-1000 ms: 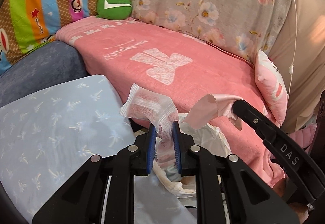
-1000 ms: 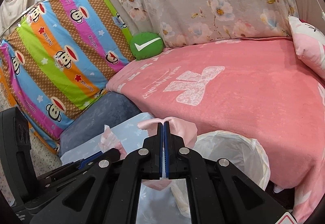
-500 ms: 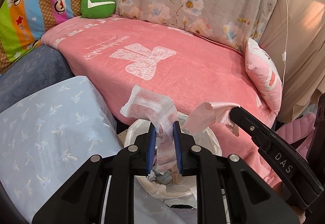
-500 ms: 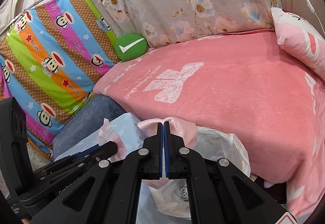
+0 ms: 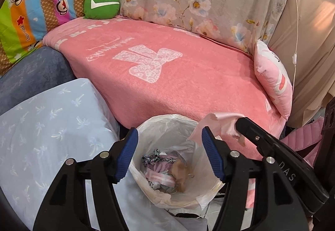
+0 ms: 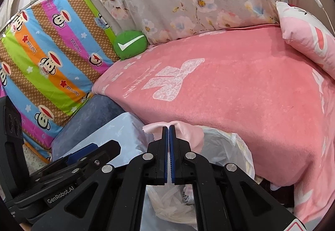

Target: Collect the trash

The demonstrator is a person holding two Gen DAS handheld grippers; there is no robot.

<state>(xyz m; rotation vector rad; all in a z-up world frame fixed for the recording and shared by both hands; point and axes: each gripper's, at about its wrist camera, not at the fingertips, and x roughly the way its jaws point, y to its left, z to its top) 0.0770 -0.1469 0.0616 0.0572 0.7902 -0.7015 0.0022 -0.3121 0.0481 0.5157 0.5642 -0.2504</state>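
Note:
A trash bin lined with a white plastic bag (image 5: pixel 167 122) stands against the pink-covered sofa, with crumpled trash (image 5: pixel 161 176) at its bottom. My left gripper (image 5: pixel 170 134) hangs right over the bin's mouth. Its jaws are opening and nothing is between the blue pads (image 5: pixel 125 151). My right gripper (image 6: pixel 168 128) is shut on a torn pink wrapper (image 6: pixel 188 132), which it holds above the bin's rim (image 6: pixel 230 147). In the left wrist view that pink wrapper (image 5: pixel 222 124) sticks out from the right gripper's tip just right of my left fingers.
A pink blanket (image 5: pixel 167 76) covers the sofa seat behind the bin. A light-blue patterned pillow (image 5: pixel 52 126) lies to the bin's left. A green round cushion (image 5: pixel 101 5) sits at the back, a pink cushion (image 5: pixel 274 78) at the right, and a striped cartoon cloth (image 6: pixel 48 59) at the left.
My left jaws have spread apart, and the clear wrapper they gripped is gone from between them. The right gripper still grips the pink wrapper. Both grippers have come over the bin.

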